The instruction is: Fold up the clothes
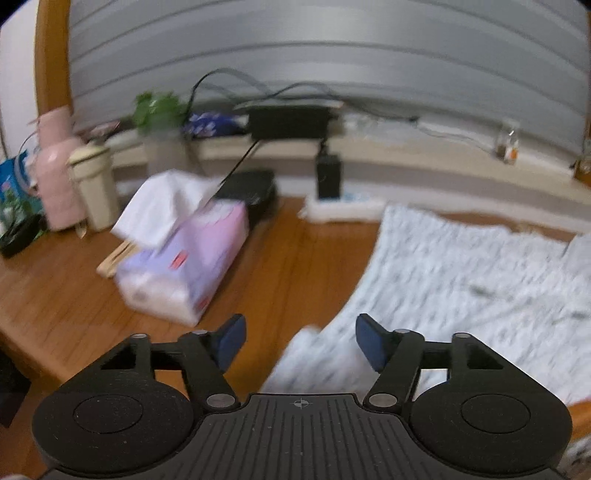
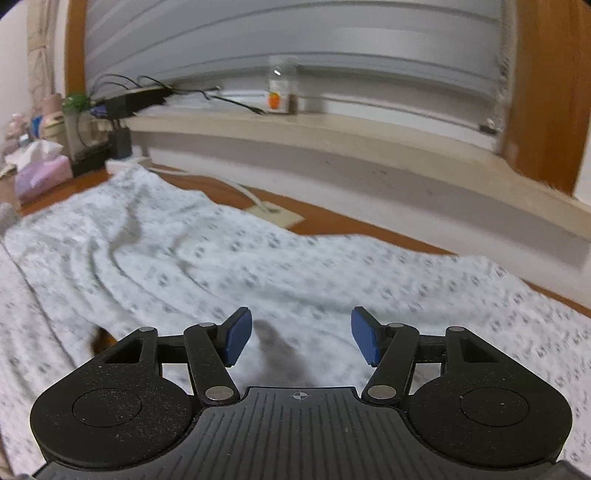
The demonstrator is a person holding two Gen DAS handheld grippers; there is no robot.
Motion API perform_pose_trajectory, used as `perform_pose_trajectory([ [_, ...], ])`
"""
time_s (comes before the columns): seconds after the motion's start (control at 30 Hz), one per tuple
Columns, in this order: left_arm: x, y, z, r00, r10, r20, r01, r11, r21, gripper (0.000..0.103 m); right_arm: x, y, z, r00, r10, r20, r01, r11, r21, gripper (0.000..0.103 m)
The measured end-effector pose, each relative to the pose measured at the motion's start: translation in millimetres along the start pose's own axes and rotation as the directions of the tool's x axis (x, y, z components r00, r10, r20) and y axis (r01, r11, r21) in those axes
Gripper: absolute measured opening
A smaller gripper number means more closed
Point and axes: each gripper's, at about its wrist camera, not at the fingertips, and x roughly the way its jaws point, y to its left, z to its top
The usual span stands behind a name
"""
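Jaws of both the left gripper and right gripper stand spread and empty above the patterned garment, lying unfolded beneath them on the tabletop.

A wooden table meets a pale sill beneath what looks like grey blinds.
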Motion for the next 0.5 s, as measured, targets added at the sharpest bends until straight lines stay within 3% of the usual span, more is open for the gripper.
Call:
perform_pose_trajectory([
  [0.1,13.8,-29.6,16.5,0.998,-0.059,0.012,0.059,0.998,0.027,0.078,-3.2,-12.2,-12.4,1.000,-0.018,-0.017,0.018,1.000,0.013,0.060],
  [0.3,71.4,-100.7,52.6,0.986,-0.165,-0.002,0.165,0.981,0.107,0.078,-9.7,-38.3,-28.3,0.999,-0.021,-0.026,0.023,0.995,0.096,0.061],
  [0.4,123.0,-122.4,73.6,0.986,-0.167,-0.030,0.169,0.980,0.109,0.078,-8.8,-41.9,-29.3,0.999,-0.029,-0.032,0.032,0.993,0.110,0.061],
  [0.5,169.9,-125.1,89.3,0.993,-0.101,-0.054,0.106,0.990,0.098,0.078,-8.6,-40.1,-29.7,0.999,-0.036,-0.035,0.040,0.994,0.100,0.061],
])
